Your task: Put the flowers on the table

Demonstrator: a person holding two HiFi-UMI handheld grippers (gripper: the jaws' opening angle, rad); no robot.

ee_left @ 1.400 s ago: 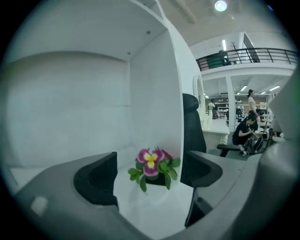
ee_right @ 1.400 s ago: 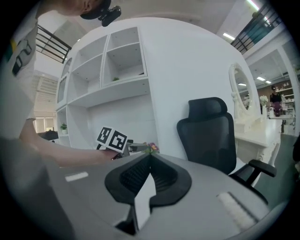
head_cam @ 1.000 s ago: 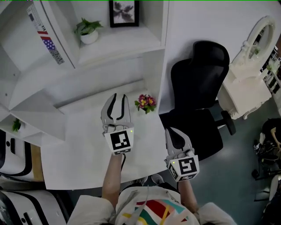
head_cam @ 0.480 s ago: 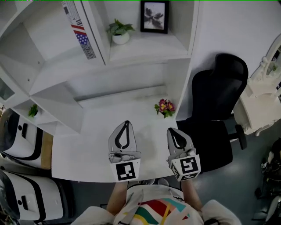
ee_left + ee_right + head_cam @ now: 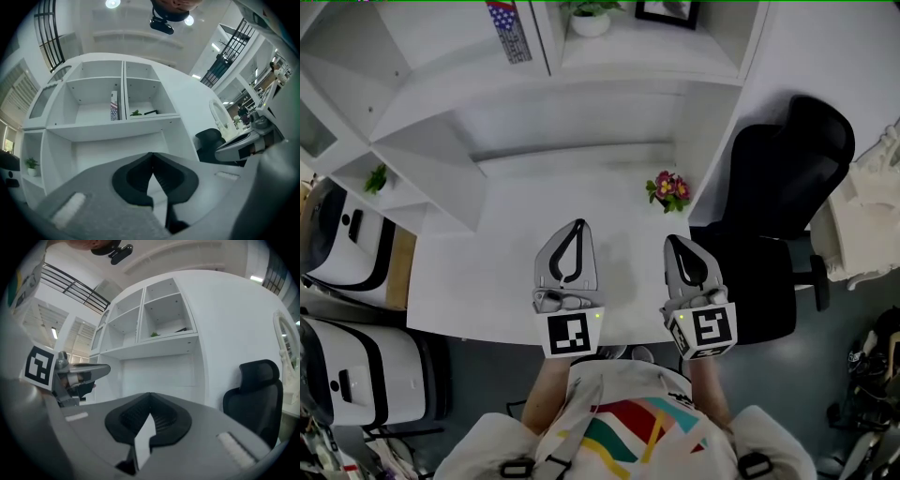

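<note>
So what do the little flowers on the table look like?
The flowers are one small bunch: pink and yellow blooms with green leaves poking out round them. Seen from above, no pot or vase under them can be made out. They sit on the white table near its far right corner, close to the black chair. Nothing holds or touches them except the table.

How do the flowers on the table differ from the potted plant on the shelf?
The flowers show pink and yellow blooms; the potted plant is plain green in a white pot. The flowers stand on the table, the potted plant on a shelf above. Both are small.
</note>
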